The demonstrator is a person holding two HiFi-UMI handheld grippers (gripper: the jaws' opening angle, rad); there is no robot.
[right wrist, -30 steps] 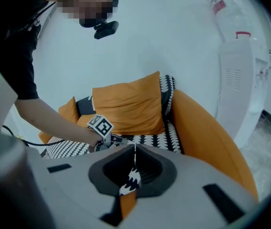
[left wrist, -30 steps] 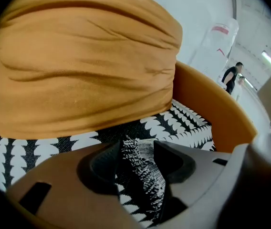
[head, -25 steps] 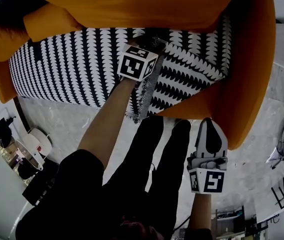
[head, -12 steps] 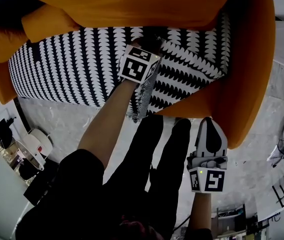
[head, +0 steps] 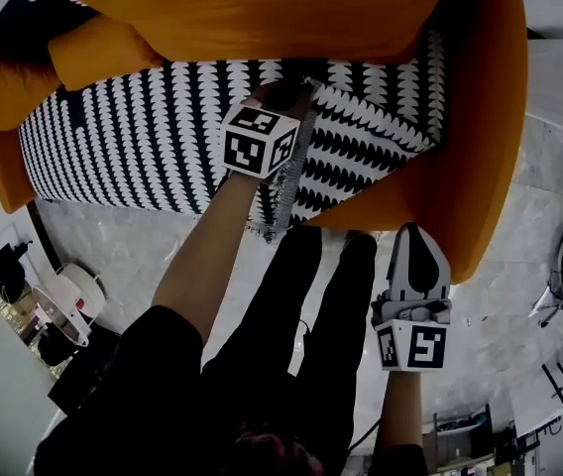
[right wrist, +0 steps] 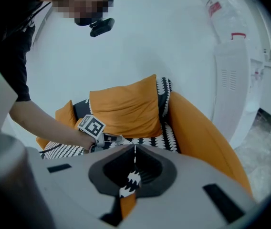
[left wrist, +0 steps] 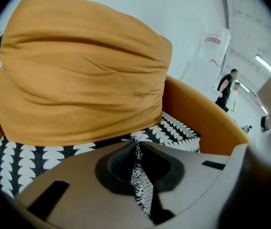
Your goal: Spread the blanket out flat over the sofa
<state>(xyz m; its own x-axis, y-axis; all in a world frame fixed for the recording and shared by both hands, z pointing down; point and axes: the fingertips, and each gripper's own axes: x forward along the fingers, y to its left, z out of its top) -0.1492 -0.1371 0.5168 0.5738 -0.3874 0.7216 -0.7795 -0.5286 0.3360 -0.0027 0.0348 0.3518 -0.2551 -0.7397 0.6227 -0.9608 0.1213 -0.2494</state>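
Likely light, limp and best pulled by its edges, the black-and-white patterned blanket point(head: 113, 137) covers the orange sofa's point(head: 480, 167) seat, a fold near the back edge just clamped by the left gripper point(left wrist: 136, 146); the right gripper's point(head: 416, 234) jaws are together, empty.

Black sleeve point(head: 128, 360), black trousers point(head: 306, 291), right hand-held gripper's point(head: 416, 234) marker cube point(head: 410, 347)
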